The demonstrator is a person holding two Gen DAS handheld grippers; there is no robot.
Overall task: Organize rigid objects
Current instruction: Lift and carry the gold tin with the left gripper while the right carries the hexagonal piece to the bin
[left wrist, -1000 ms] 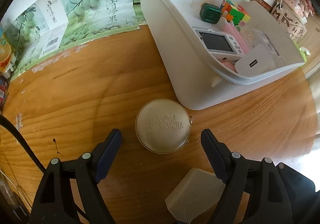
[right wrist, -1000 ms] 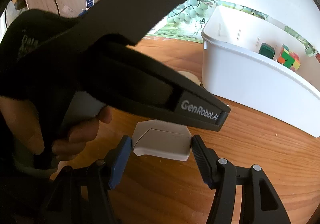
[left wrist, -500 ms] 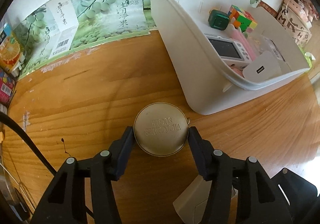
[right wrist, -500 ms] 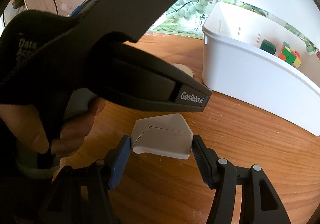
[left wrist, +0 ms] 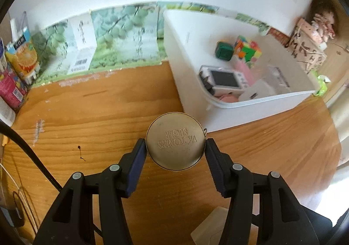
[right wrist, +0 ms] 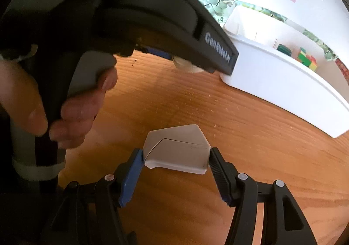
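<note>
Tongs (left wrist: 175, 151) around round embossed tin (left wrist: 175, 140)

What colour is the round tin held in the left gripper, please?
Dull gold, with embossed lettering on the round tin; seen best from the left wrist.

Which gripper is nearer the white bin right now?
Left. The left gripper, shut on the round tin, sits beside the white bin; the right gripper, gripping the white case, is farther back.

The wooden table (left wrist: 104, 114) fills the lower part of the left wrist frame. On it stand a white bin (left wrist: 185, 74) at the upper right, juice cartons (left wrist: 21, 59) at the far left, and a printed fruit carton (left wrist: 113, 42) along the back.
</note>
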